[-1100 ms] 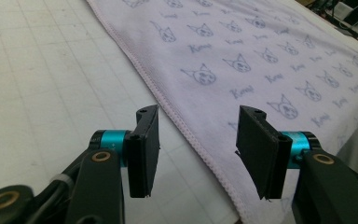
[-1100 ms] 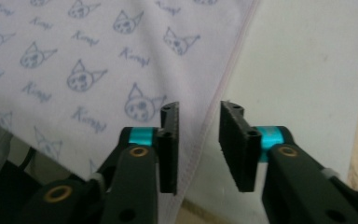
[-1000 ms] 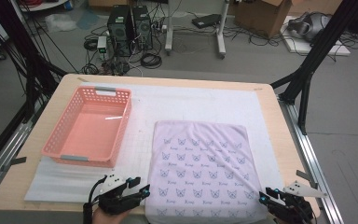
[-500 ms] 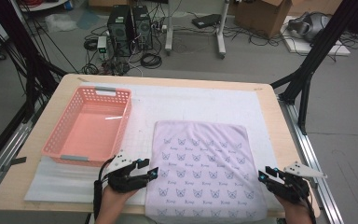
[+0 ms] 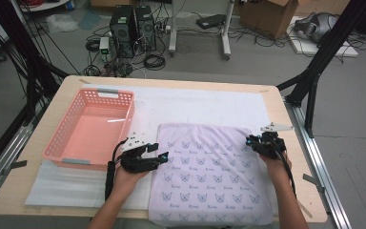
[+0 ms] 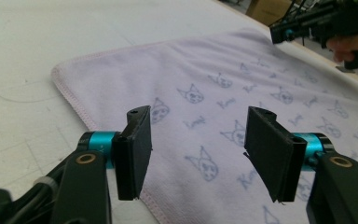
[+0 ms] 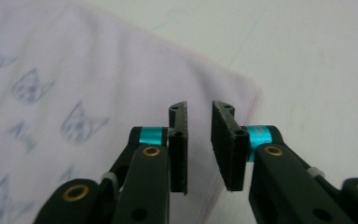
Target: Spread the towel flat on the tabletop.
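Observation:
A lavender towel [image 5: 209, 181] printed with small cat faces lies flat on the table. My left gripper [image 5: 156, 151] hovers at its left edge, near the far left corner. Its jaws have just been opening and stand wide apart [image 6: 196, 149] with nothing between them, the towel [image 6: 205, 79] lying below. My right gripper [image 5: 249, 140] is over the towel's far right corner. Its jaws have just been closing and leave a narrow gap [image 7: 199, 140]. No cloth is pinched in that gap, and the towel's corner [image 7: 74, 93] lies beneath. The right gripper [image 6: 284, 32] also appears far off in the left gripper view.
An empty pink plastic basket [image 5: 57, 145] stands on the table's left side, close to my left hand. A white sheet [image 5: 195, 102] covers the tabletop under the towel. The wooden table edge [image 5: 295, 157] runs just right of my right hand.
Both hands have moved away from the table's front edge, up along the towel's sides. The left gripper has reached the towel's left edge and the right its far right corner.

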`<state>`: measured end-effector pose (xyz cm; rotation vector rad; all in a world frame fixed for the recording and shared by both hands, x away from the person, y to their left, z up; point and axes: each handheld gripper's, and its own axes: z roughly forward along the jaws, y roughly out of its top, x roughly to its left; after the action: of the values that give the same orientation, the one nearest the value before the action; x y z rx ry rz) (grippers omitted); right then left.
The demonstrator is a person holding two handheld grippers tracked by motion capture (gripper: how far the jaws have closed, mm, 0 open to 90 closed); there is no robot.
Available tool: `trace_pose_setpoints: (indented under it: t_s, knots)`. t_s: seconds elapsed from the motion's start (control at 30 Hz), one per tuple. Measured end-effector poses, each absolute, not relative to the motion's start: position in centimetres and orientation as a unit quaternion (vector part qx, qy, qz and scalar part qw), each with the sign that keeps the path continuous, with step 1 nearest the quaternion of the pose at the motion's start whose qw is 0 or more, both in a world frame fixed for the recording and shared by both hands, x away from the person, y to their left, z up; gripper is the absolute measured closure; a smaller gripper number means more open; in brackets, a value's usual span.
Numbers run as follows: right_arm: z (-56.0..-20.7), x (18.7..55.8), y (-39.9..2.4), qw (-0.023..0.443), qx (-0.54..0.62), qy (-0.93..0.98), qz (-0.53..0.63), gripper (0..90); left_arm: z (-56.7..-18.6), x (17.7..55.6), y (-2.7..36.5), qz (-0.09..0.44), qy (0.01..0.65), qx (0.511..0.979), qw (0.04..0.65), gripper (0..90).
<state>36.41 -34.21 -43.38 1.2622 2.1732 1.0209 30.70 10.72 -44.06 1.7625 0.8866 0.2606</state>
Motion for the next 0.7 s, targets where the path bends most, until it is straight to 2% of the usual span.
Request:
trace_pose_setpoints:
  t_s: [0.1,0.27,0.33,0.4,0.53,0.6,0.7]
  knots:
    - [-43.6,38.5,-33.8,0.204,0.462,0.784,0.361,79.5,-44.2,30.9,10.8,0.107,0.376,0.744,0.542,39.3]
    - [-44.7,40.0,-34.3,0.198,0.494,0.766,0.361,88.1,-44.2,30.8,11.0,0.103,0.375,0.742,0.546,36.7]
    - [-44.8,40.1,-34.6,0.236,0.506,0.758,0.338,89.0,-44.2,30.8,11.1,0.100,0.377,0.740,0.548,34.8]
    - [-44.7,40.2,-35.3,0.252,0.526,0.742,0.331,89.0,-44.2,30.8,11.2,0.101,0.379,0.738,0.549,34.3]
    - [-44.1,39.5,-36.2,0.235,0.547,0.716,0.364,83.4,-44.2,30.7,11.5,0.102,0.380,0.735,0.552,31.7]
    - [-43.3,38.5,-36.2,0.243,0.529,0.720,0.378,77.6,-44.1,30.8,11.6,0.103,0.382,0.733,0.553,31.0]
    - [-42.1,36.3,-36.1,0.249,0.499,0.733,0.389,73.5,-44.1,30.8,11.7,0.103,0.384,0.731,0.555,30.1]
